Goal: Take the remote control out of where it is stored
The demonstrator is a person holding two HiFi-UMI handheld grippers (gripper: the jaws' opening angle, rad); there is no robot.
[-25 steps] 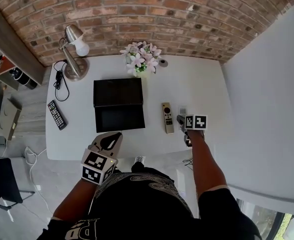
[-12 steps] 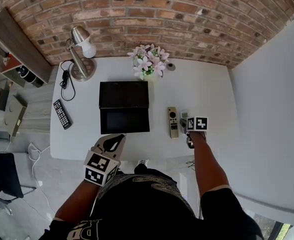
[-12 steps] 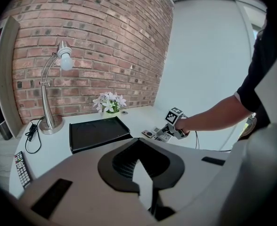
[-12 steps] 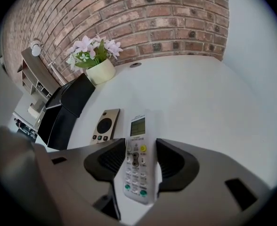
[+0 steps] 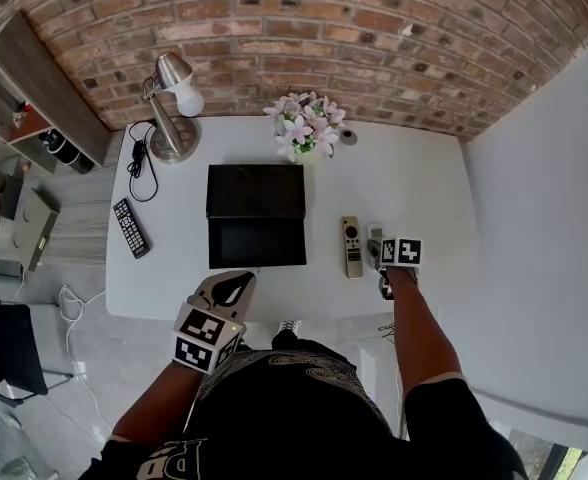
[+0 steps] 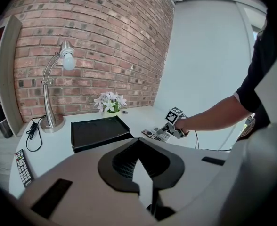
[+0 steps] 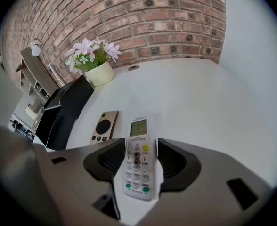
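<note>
A white remote with a small screen [image 7: 137, 159] lies lengthwise between the jaws of my right gripper [image 7: 139, 147], which is shut on its sides just above the white table [image 5: 174, 278]. In the head view that remote [image 5: 374, 238] shows at the right gripper [image 5: 377, 246], right of a gold remote [image 5: 352, 246] lying flat on the table. An open black box [image 5: 256, 213] sits mid-table, nothing visible inside. My left gripper [image 5: 240, 282] hovers at the table's front edge, shut and empty [image 6: 141, 175].
A black remote [image 5: 131, 227] lies at the table's left edge beside a cable. A desk lamp [image 5: 169, 108] and a pot of flowers [image 5: 304, 123] stand at the back by the brick wall. A white wall borders the right side.
The head view has shifted slightly. Both grippers and the remotes keep the same places on the table.
</note>
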